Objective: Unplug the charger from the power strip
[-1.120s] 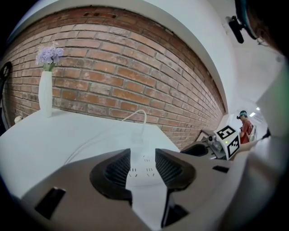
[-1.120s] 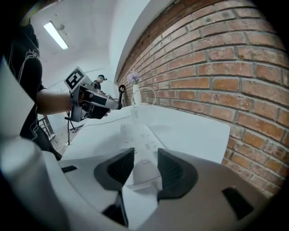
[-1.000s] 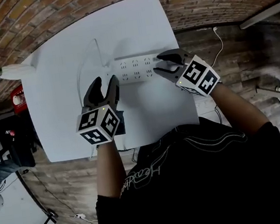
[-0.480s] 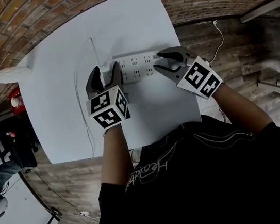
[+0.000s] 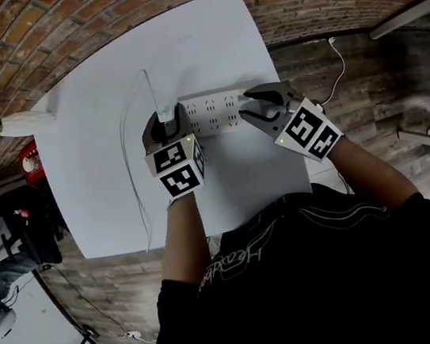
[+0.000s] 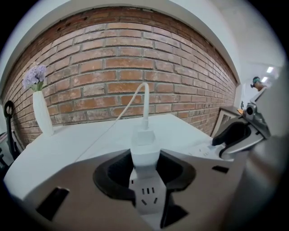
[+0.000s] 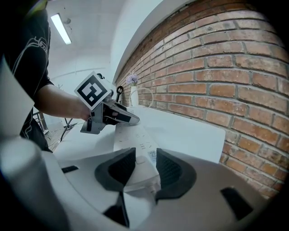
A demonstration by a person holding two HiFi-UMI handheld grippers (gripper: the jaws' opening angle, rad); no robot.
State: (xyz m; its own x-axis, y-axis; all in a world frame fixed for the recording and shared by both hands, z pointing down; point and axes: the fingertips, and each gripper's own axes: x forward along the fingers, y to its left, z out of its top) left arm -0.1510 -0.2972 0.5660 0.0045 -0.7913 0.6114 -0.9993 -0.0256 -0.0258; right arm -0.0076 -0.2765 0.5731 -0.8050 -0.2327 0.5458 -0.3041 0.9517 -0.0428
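Observation:
A white power strip (image 5: 214, 111) lies across the white table (image 5: 203, 41). A white charger (image 5: 163, 103) stands plugged into its left end, and its cable (image 5: 127, 148) loops off to the left. My left gripper (image 5: 164, 123) has just been closing, and its pads now sit against both sides of the charger (image 6: 144, 151), just above the strip (image 6: 146, 200). My right gripper (image 5: 246, 101) closed slightly and is shut on the strip's right end (image 7: 135, 149), one pad on each long side. In the right gripper view the left gripper (image 7: 128, 119) shows at the strip's far end.
A white vase (image 5: 23, 120) with purple flowers stands at the table's far left corner. A brick wall (image 6: 135, 67) rises behind the table. The table's right edge (image 5: 284, 109) runs just past the strip's end, with wooden floor beyond.
My left gripper has moved forward from the table's near part to the strip's left end and closed around the charger. The right gripper has stayed on the strip's right end.

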